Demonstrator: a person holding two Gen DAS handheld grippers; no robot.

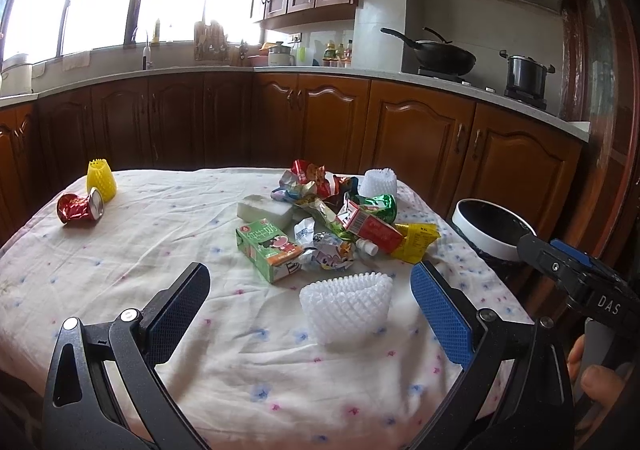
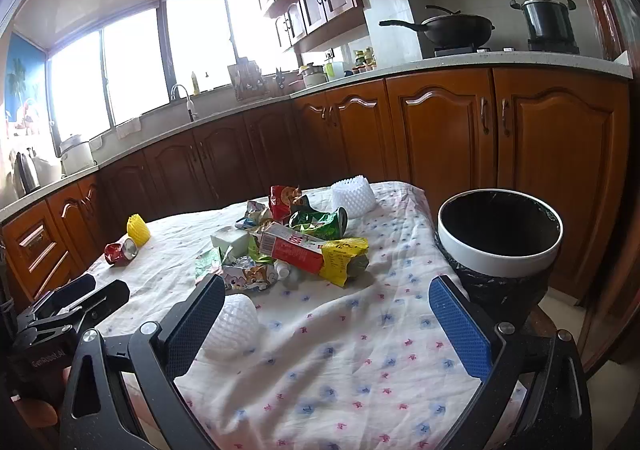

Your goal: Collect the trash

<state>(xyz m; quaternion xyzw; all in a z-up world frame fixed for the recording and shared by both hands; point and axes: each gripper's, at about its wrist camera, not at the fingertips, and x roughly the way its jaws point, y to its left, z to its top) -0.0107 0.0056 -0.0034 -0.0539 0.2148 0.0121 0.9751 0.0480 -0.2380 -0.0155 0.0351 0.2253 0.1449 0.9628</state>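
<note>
Left gripper: nearest of all, it hung low over the near edge of the cloth, jaws spread wide and holding nothing.
Net: a white foam fruit net lay on its side just ahead, between the left jaws but touching neither; I judged it the likeliest first pick, being closest and apart from the heap.
Right gripper: it also stood wide apart and empty, over bare cloth, with the same net just beside its left finger.
Bin: a white-rimmed bin with a black liner stood at the table's right edge, close by the right gripper, probably placed there so trash needed only a short carry.
Heap: wrappers, a red carton and a yellow packet lay piled mid-table, overlapping one another.
Green carton: flat on the heap's near-left side, touching the crumpled foil.
Second net: white, upright at the far side of the heap.
Can: crushed, red, on its side well to the left, touching a yellow net.
Table: covered by a rumpled flowered cloth, which I thought could snag a low finger.
Progress: all trash seemed to lie on the table; nothing showed in the bin's dark mouth.
</note>
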